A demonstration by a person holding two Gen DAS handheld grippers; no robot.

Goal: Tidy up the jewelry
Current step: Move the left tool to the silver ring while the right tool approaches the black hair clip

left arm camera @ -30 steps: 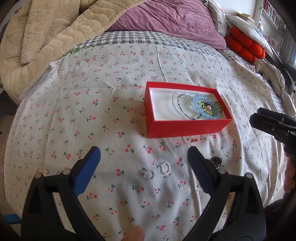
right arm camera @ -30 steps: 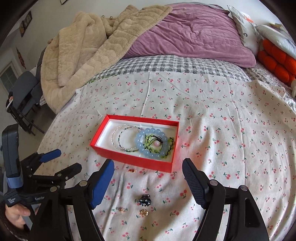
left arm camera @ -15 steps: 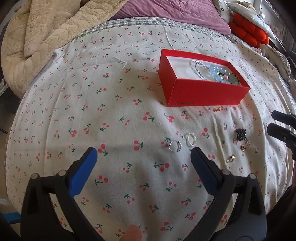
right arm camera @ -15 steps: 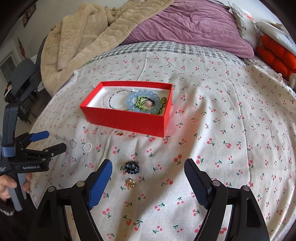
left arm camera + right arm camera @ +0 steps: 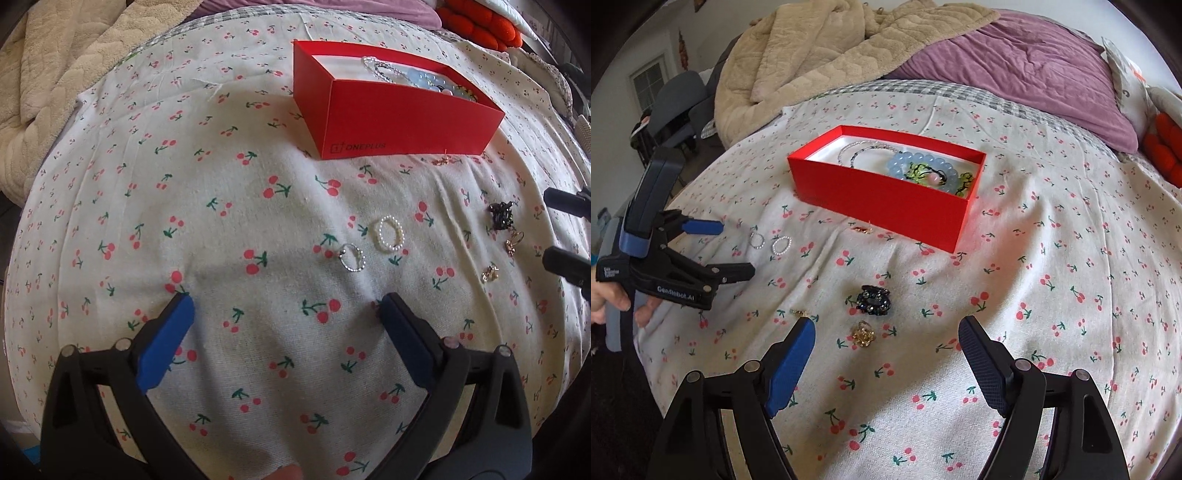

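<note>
Tools: left tool apart, right tool apart | red box near wall hides bracelets

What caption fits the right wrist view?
Open right gripper above gold ring and black brooch, near red box.

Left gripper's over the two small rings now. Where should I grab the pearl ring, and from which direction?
The pearl ring lies flat on the sheet, apart from the silver ring beside it. Probably best to bring the left gripper, jaws open and empty, straight down from above and pinch across the band, one finger outside and one inside the loop, on the side away from the silver ring.
</note>
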